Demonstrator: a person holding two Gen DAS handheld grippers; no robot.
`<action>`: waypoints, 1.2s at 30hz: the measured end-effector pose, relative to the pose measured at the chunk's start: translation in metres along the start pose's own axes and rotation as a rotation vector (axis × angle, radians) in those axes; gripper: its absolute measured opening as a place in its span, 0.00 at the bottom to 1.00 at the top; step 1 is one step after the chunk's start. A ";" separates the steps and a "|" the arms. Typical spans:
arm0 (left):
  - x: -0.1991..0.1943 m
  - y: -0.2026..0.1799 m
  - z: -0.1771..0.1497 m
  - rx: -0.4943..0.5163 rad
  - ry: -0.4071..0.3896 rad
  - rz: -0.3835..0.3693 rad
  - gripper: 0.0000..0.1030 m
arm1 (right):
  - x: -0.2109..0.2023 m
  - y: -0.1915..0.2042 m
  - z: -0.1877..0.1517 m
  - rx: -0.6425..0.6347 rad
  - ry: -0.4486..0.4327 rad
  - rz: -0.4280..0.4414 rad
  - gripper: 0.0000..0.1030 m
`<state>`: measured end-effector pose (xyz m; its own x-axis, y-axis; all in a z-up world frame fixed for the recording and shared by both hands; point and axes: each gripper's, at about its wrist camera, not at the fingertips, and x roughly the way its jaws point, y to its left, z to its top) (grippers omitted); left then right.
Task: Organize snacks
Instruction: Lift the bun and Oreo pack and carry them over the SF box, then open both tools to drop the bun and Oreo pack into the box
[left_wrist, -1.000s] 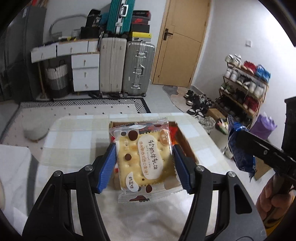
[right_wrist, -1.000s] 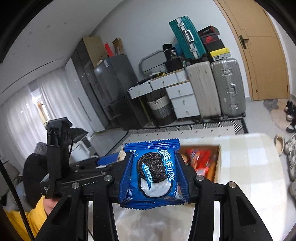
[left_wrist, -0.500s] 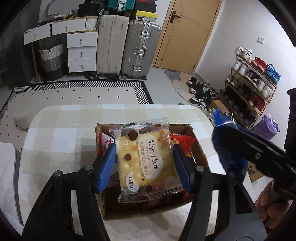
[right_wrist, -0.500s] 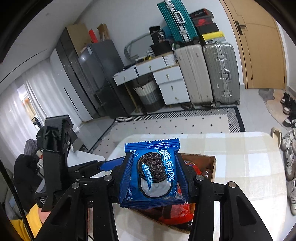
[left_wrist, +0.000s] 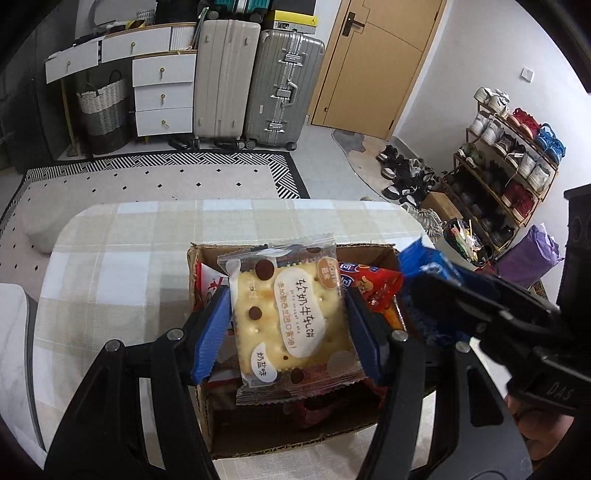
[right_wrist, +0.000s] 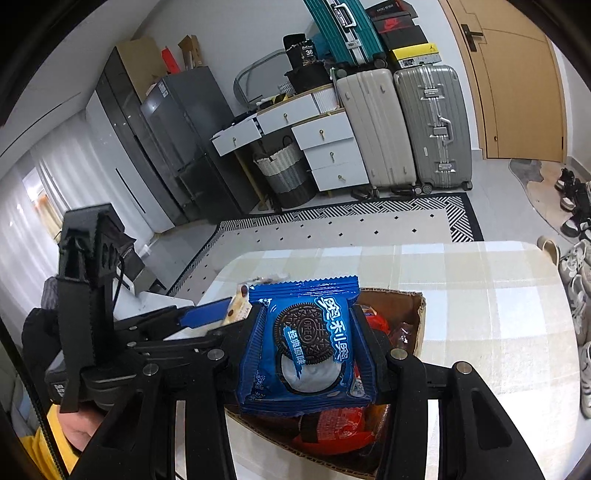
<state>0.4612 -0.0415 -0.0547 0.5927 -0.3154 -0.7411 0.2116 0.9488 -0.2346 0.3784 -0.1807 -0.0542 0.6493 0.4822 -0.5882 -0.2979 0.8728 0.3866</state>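
Drop-off time: left gripper (left_wrist: 288, 325) pinches a cracker pack (left_wrist: 291, 321), right gripper (right_wrist: 308, 350) an Oreo pack (right_wrist: 306, 347), both over the cardboard box (left_wrist: 291, 439), so next they probably just let go.

Two suitcases (left_wrist: 258, 81) stand beside white drawers (left_wrist: 162, 96); a shoe rack (left_wrist: 513, 158), seemingly full.

1. Left wrist view: rides on the left gripper (left_wrist: 288, 325), looks forward and steeply down along its fingers, close over the cardboard box (left_wrist: 295, 443) on the checked table (left_wrist: 122, 258).
2. Right wrist view: rides on the right gripper (right_wrist: 306, 354), tilted down less, close above the box (right_wrist: 417, 314) from its right side.
3. Shared: box, table (right_wrist: 461, 280), suitcases (left_wrist: 255, 81) (right_wrist: 406, 125), drawers (left_wrist: 162, 92) (right_wrist: 325, 147), door (left_wrist: 373, 62) (right_wrist: 517, 81).
4. Each view catches the other gripper at its edge.
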 end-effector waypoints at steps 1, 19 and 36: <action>-0.001 0.000 -0.001 0.000 -0.002 0.000 0.57 | 0.002 0.000 0.000 -0.001 0.003 -0.001 0.44; -0.041 0.000 -0.020 -0.001 -0.043 0.013 0.62 | 0.003 0.002 -0.013 -0.010 0.030 -0.005 0.44; -0.065 -0.002 -0.027 0.005 -0.058 0.064 0.68 | 0.007 -0.001 -0.018 -0.019 0.047 -0.027 0.45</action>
<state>0.4009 -0.0221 -0.0229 0.6487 -0.2550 -0.7170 0.1758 0.9669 -0.1849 0.3707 -0.1767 -0.0714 0.6237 0.4608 -0.6314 -0.2942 0.8868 0.3565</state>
